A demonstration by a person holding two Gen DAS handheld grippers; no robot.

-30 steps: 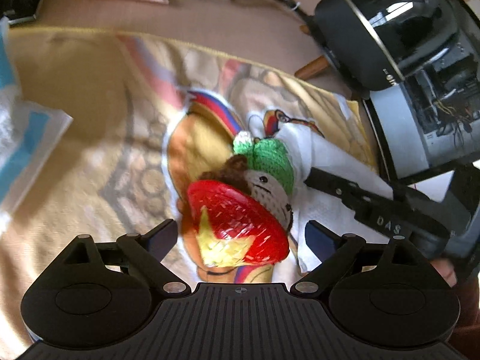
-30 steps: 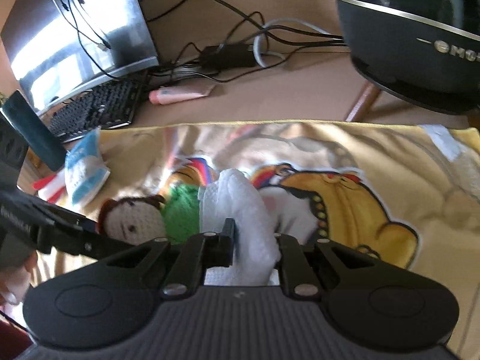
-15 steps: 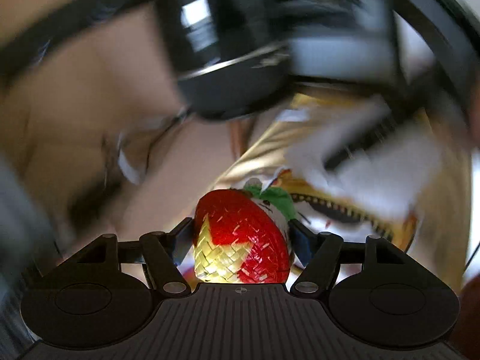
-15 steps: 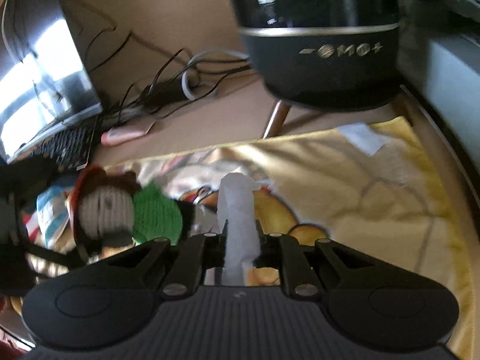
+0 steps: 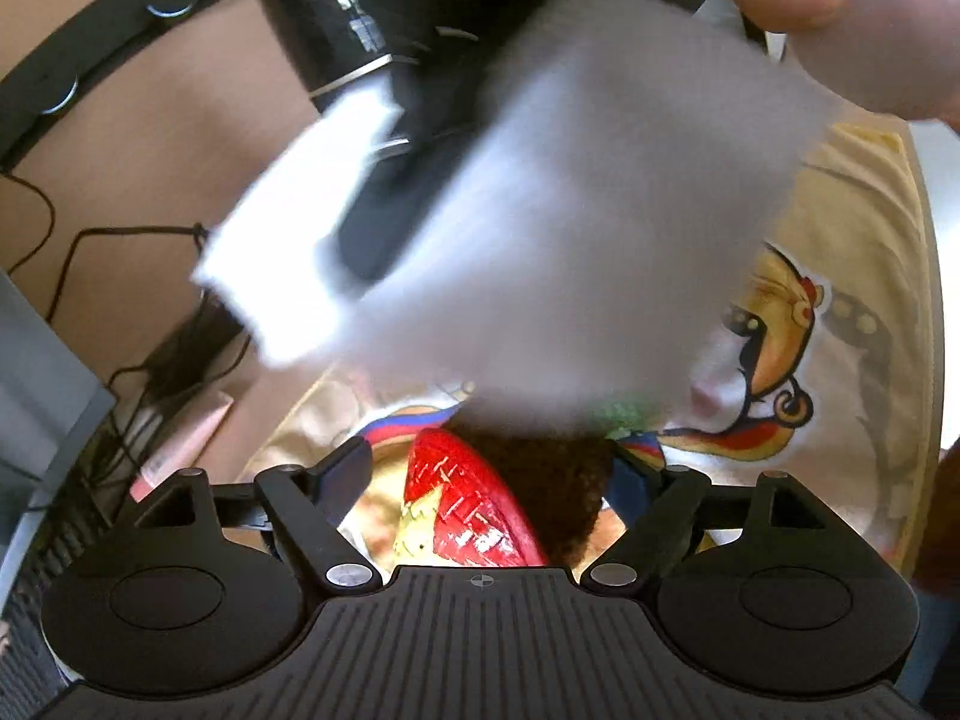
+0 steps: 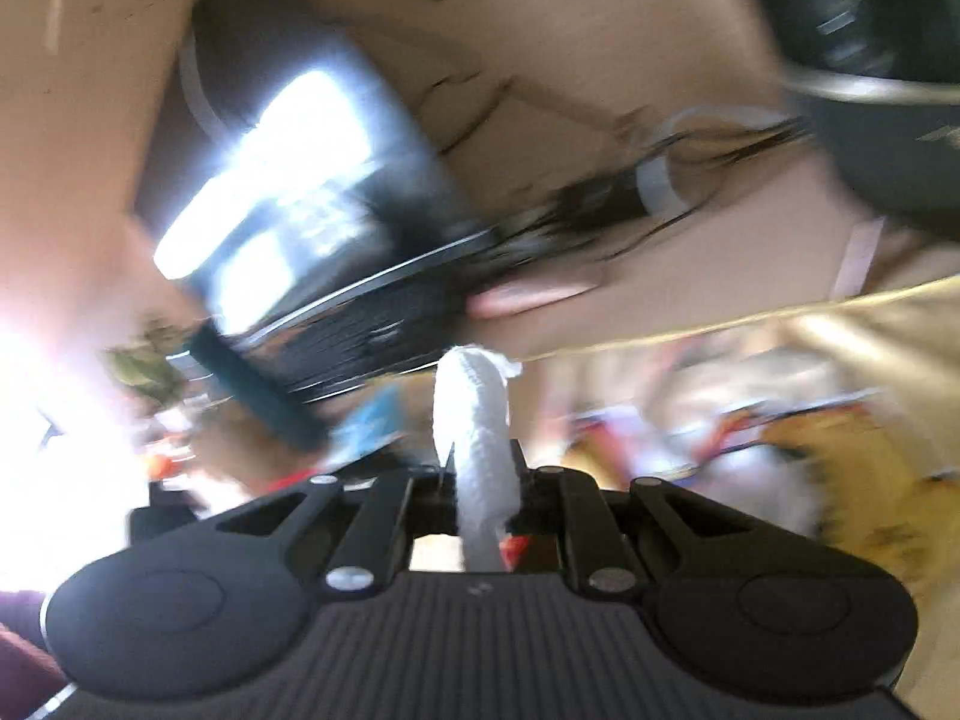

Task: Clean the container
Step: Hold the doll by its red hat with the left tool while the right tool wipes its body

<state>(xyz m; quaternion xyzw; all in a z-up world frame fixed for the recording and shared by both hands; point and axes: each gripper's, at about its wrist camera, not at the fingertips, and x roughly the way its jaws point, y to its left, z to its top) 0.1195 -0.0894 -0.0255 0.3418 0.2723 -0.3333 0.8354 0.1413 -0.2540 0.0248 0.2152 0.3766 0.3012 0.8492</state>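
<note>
A red and yellow woven container (image 5: 468, 504) with a brown-haired crochet doll (image 5: 558, 480) against it sits between the fingers of my left gripper (image 5: 492, 471), which is shut on it and holds it above the printed towel (image 5: 840, 300). My right gripper (image 6: 480, 480) is shut on a white wipe (image 6: 474, 414) that sticks out past its fingers. In the left wrist view the same white wipe (image 5: 570, 228) is a large blur just above the container, with the right gripper's dark body (image 5: 390, 180) and a person's fingers (image 5: 840, 12) behind it. Both views are motion-blurred.
A black round appliance (image 6: 870, 90) stands beyond the towel on the brown desk. A monitor (image 6: 282, 192), a keyboard (image 6: 372, 336), cables (image 5: 90, 240) and a pink tube (image 6: 528, 294) lie to the left. A blue and white packet (image 6: 372, 420) lies on the towel's left part.
My left gripper closed on the woven container and doll and lifted them off the towel. The right gripper raised the white wipe and swung it over the container.
</note>
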